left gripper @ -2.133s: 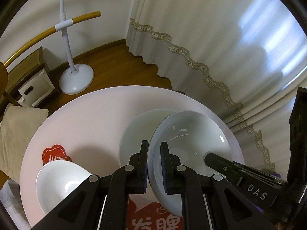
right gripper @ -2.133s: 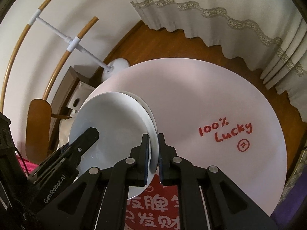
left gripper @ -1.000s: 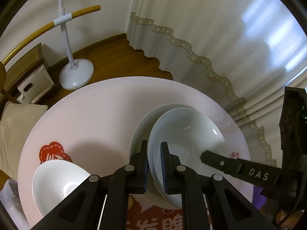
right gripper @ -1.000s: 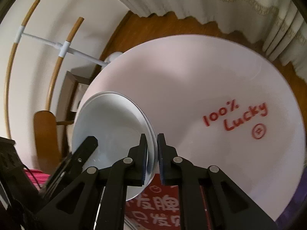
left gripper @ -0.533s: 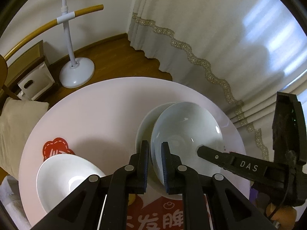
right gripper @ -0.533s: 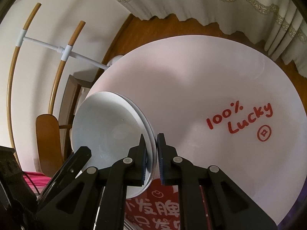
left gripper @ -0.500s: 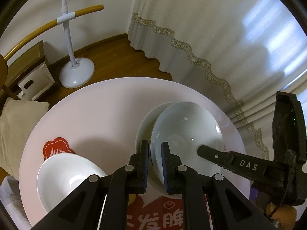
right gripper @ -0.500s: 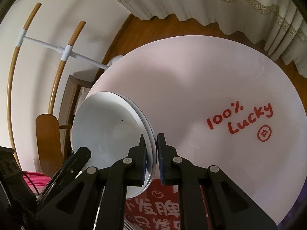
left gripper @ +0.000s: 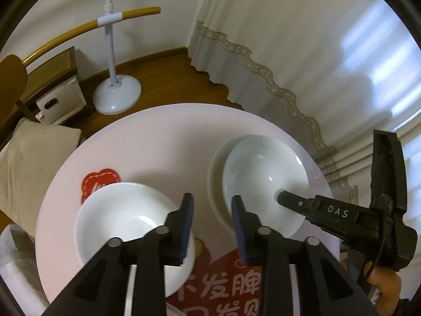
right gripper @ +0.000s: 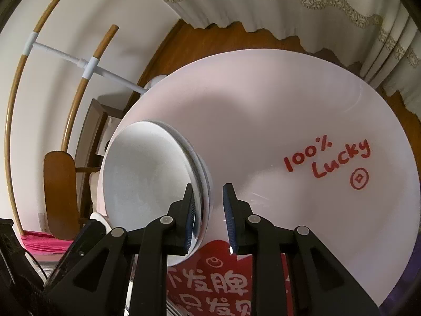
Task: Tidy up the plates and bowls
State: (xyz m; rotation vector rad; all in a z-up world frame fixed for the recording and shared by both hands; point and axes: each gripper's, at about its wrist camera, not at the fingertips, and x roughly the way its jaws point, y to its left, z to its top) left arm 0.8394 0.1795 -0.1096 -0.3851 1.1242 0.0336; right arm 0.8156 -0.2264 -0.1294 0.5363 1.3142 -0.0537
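Two white deep plates are stacked on the round table; the top plate rests in the lower plate. My left gripper is opening and holds nothing; the stack's left rim lies just past its right fingertip. A white bowl sits at lower left beside its left finger. In the right wrist view the top plate fills the left side. My right gripper is opening too. The stack's rim stands between its jaws, clear of the right pad.
Red print covers the table's near edge, with "100% Lucky" on the right. A white stand base, wooden chair, cushion and curtain surround the table. A hand holds the right gripper.
Both grippers were shut on the top plate's rim and have now parted their jaws. The left gripper let go and drew back to the left, bringing the white bowl closer in view.
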